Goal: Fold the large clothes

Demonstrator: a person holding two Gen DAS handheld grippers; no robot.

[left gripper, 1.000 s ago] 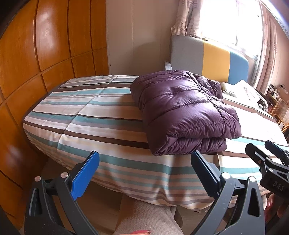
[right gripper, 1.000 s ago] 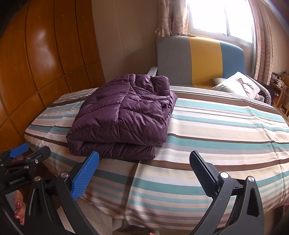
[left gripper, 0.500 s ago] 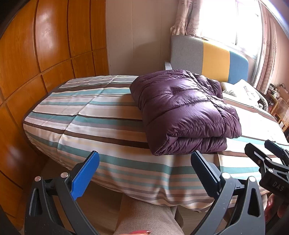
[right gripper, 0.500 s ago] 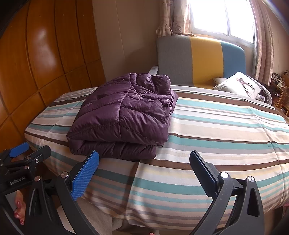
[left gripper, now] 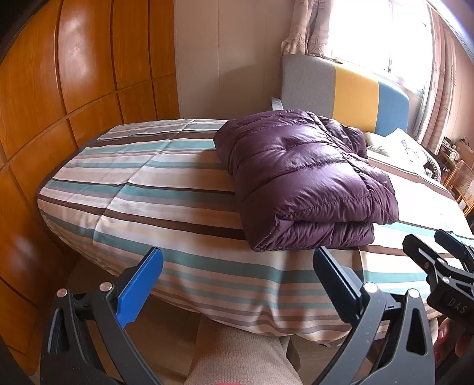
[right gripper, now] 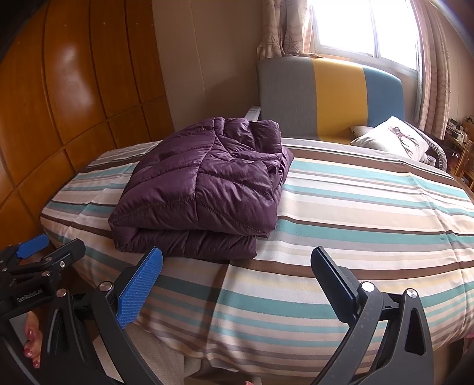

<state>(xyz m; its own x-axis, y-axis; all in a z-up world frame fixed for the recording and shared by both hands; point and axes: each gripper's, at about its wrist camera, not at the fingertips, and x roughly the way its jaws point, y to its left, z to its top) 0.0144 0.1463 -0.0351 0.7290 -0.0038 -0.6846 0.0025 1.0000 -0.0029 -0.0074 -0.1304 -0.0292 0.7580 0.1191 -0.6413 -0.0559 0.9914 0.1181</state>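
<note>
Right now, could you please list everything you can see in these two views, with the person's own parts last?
Jacket: one, purple, folded, on the bed near its front edge.
Bedspread: one, striped teal, brown and cream, covering the bed.
Headboard: one, grey, yellow and blue, far end.
Pillow: one, white, by the headboard.
Wardrobe: orange wood panels, left.
Curtains: patterned, at the window.
Left gripper: open, fingers empty.
Right gripper: open, fingers empty.
</note>
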